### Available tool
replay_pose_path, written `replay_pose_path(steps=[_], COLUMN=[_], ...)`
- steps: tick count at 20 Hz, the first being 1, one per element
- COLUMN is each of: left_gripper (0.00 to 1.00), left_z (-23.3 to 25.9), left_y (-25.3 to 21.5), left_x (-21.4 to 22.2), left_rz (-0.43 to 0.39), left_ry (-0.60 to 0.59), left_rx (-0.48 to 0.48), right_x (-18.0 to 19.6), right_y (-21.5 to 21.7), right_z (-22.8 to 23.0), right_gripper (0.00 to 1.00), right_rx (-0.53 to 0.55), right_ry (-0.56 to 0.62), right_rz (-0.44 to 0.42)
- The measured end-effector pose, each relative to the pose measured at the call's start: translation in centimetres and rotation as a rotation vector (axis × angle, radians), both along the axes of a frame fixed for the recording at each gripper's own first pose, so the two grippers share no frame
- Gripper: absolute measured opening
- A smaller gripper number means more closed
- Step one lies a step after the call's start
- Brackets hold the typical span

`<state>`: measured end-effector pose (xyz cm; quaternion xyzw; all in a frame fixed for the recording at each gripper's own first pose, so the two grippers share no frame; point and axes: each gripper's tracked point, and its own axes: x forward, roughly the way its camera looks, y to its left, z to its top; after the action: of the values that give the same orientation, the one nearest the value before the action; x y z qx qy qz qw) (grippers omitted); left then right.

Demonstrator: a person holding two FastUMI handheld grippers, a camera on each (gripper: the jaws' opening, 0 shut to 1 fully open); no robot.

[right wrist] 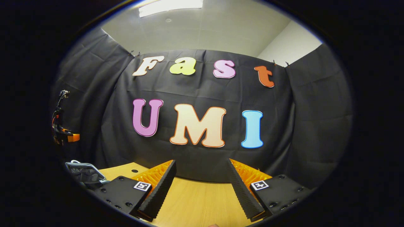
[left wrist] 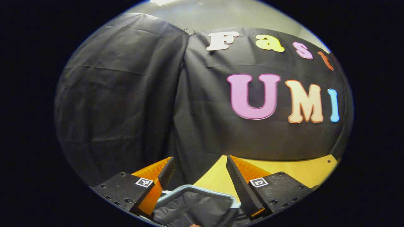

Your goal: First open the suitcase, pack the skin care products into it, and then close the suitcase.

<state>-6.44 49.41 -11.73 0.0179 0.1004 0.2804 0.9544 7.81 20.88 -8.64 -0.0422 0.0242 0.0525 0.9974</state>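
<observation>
The suitcase, its lid raised, shows between the left gripper fingers, spread wide and holding nothing. In the right gripper view, it sits at the table's left edge; the right gripper fingers gape empty.

The left gripper points level, its two fingers spread wide apart with nothing pressed between them. The right gripper is also held level, fingers parted wide, gripping nothing.
</observation>
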Motion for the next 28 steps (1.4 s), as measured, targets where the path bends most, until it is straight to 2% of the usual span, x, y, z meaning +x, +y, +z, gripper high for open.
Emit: replay_pose_path(steps=[2, 6, 12, 19, 23, 28], left_gripper=[0.95, 0.94, 0.94, 0.95, 0.96, 0.96], left_z=[1.2, 1.6, -1.6, -7.7, -12.6, -18.6], left_y=[-5.1, -15.2, -26.5, -38.8, -45.2, -50.5], left_x=[1.8, 4.9, 5.8, 5.9, 4.2, 1.8], left_rz=[-0.058, -0.188, -0.302, -0.470, -0.573, -0.632], left_ry=[-0.003, -0.005, 0.053, 0.150, 0.238, 0.338], left_rx=[0.015, -0.016, -0.065, -0.160, -0.195, -0.248], right_x=[-0.3, -0.8, -2.1, -3.9, -5.0, -6.3], right_y=[-1.9, -6.5, -12.0, -16.5, -17.8, -18.6], right_z=[-0.2, 0.0, -0.8, -2.7, -3.8, -5.6], right_gripper=[0.98, 0.99, 0.99, 0.98, 0.99, 0.98], right_rx=[0.005, 0.032, 0.042, 0.040, 0.029, 0.000], right_ry=[0.000, -0.004, 0.017, 0.059, 0.082, 0.126], right_rz=[-0.001, -0.021, -0.034, -0.027, -0.014, 0.005])
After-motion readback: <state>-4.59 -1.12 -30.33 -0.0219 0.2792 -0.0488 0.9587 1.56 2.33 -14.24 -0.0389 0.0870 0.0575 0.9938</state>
